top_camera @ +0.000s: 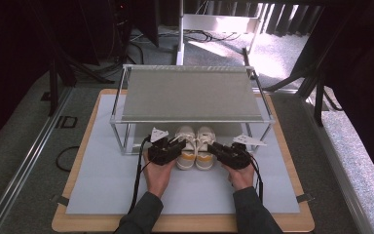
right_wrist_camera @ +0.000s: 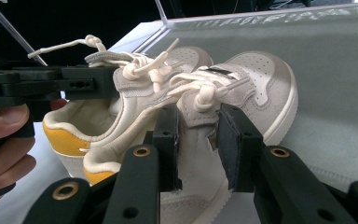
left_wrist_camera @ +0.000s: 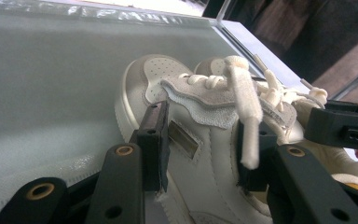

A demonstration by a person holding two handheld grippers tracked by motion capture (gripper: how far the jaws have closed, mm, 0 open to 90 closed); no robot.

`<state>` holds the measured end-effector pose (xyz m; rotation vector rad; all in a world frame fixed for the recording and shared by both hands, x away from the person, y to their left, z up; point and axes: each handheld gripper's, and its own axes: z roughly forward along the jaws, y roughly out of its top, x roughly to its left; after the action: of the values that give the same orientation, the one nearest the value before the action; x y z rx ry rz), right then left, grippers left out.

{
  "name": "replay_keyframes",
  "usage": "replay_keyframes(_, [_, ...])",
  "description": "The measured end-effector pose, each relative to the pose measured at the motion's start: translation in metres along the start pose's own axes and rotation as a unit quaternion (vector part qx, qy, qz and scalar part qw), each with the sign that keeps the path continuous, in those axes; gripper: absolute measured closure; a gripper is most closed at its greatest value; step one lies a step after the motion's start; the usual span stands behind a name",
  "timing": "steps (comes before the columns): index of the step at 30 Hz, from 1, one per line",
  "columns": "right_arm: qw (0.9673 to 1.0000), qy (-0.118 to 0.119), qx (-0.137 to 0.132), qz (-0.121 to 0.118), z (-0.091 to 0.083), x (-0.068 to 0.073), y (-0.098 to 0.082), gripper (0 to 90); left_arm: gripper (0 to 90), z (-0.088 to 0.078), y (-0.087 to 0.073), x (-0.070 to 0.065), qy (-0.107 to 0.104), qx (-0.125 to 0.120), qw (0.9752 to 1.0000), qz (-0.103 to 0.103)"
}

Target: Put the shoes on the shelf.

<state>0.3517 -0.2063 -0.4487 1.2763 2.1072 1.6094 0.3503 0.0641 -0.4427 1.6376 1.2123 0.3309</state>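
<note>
The left gripper (top_camera: 175,146) pinches the left sneaker (top_camera: 185,146) and the right gripper (top_camera: 217,147) pinches the right sneaker (top_camera: 205,147); both should slide level and together under the shoe rack (top_camera: 190,92), jaws kept clamped.

A pair of small cream leather sneakers with grey suede toe trim, perforated toe caps, cream laces and yellow heel patches is standing upright, side by side and touching, on the pale worktop mat. The left sneaker (top_camera: 185,146) and the right sneaker (top_camera: 205,146) are pointing their toes under the low shelf rack, heels sticking out toward the person.
</note>
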Motion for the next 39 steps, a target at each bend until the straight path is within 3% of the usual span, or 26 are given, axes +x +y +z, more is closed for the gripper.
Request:
replay_keyframes(16, [1.0, -0.007, -0.004, 0.002, 0.013, -0.012, 0.004, 69.7, 60.3, 0.018, -0.003, 0.004, 0.019, -0.029, 0.9994, -0.008])
replay_keyframes(33, [0.9997, -0.01, -0.017, 0.011, 0.033, -0.022, 0.009, 69.7, 60.9, 0.033, -0.003, 0.015, 0.042, -0.06, 0.9968, -0.034])
replay_keyframes(39, [0.9996, -0.015, -0.019, 0.012, 0.036, -0.028, 0.007, 69.7, 60.2, 0.038, -0.008, 0.018, 0.047, -0.051, 0.9972, -0.03])
